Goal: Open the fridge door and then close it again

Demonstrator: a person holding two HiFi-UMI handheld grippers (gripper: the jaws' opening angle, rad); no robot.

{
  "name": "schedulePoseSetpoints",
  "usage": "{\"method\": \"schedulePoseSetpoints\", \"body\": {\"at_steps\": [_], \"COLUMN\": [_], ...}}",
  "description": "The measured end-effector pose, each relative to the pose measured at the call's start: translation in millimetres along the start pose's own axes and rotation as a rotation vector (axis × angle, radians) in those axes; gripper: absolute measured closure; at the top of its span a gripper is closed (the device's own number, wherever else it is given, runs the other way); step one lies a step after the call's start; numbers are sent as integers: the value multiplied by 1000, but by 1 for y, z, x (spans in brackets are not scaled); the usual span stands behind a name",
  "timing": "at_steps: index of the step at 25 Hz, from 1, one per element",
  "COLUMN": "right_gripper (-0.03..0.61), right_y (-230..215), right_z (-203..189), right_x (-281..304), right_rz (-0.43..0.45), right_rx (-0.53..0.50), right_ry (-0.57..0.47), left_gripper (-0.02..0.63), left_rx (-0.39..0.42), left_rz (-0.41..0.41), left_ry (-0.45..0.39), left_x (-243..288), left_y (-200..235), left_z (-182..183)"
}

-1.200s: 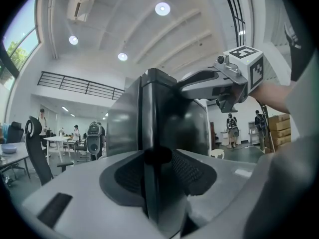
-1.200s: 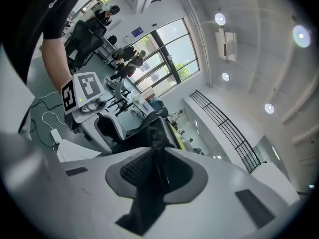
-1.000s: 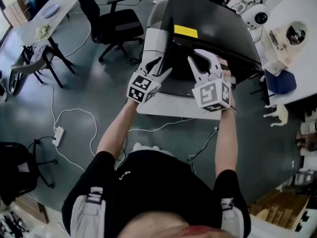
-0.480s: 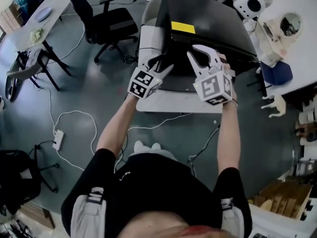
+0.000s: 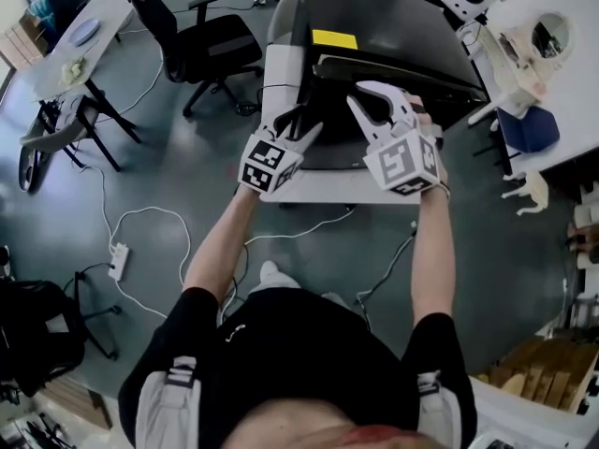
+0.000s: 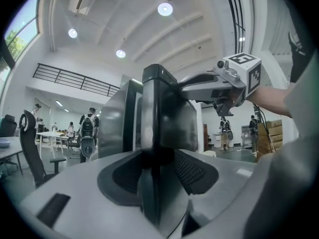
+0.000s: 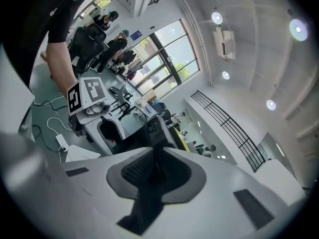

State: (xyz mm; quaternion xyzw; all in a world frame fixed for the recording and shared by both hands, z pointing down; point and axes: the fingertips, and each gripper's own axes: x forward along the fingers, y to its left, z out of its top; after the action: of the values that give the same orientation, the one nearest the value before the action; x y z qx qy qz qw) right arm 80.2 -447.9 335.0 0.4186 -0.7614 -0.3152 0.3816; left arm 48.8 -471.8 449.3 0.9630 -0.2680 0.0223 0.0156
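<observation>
A person stands over a black fridge (image 5: 402,36) on a low white stand (image 5: 318,190), with both tools at its door (image 6: 167,118). The left gripper (image 5: 299,127), at the fridge's left side, is closing its wide jaws around the door's thick edge, and the pads are not yet pressing. The right gripper (image 5: 382,110), further right, is clamped on a thin dark edge that appears to belong to the same door. Grip is the likely weak point. If the left jaws catch only the rim, they may slide off on the pull. An uneven tug from two hands could also drag the fridge across its stand. The hinge, the seal and the inside are out of sight, and how far the door stands ajar is hard to make out.
</observation>
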Motion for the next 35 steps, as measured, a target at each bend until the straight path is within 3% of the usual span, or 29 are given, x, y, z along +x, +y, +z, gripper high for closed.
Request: {"method": "schedulePoseSetpoints", "body": {"at_steps": [6,11,18,26,31,35], "right_gripper": [531,529,528,531,529,532], "right_y": [25,52,79,89,80,79], "right_z": [3,3,-24,-72,-100,-110], "right_x": [-51,-110,-216,-310,-343,-355], "right_rz": [7,41,90,83,60,19], "right_rx": [-46,-135,-224,-277,-251,-189], "right_ry": [-95,-183,-257,-194,-173,-175], "left_gripper": [428,439,445,445,448,448], "left_rx": [0,12,24,23,45,35], "left_rz": [97,226,358,376,344,322], "left_ry": [4,-9,-30,20,6,52], "left_x": [-30,-64,-85,-71,-51,-42], "left_y": [-54,-119,-247,-370,-416,-435], "left_z": [-6,-8,-12,-18,-8,-15]}}
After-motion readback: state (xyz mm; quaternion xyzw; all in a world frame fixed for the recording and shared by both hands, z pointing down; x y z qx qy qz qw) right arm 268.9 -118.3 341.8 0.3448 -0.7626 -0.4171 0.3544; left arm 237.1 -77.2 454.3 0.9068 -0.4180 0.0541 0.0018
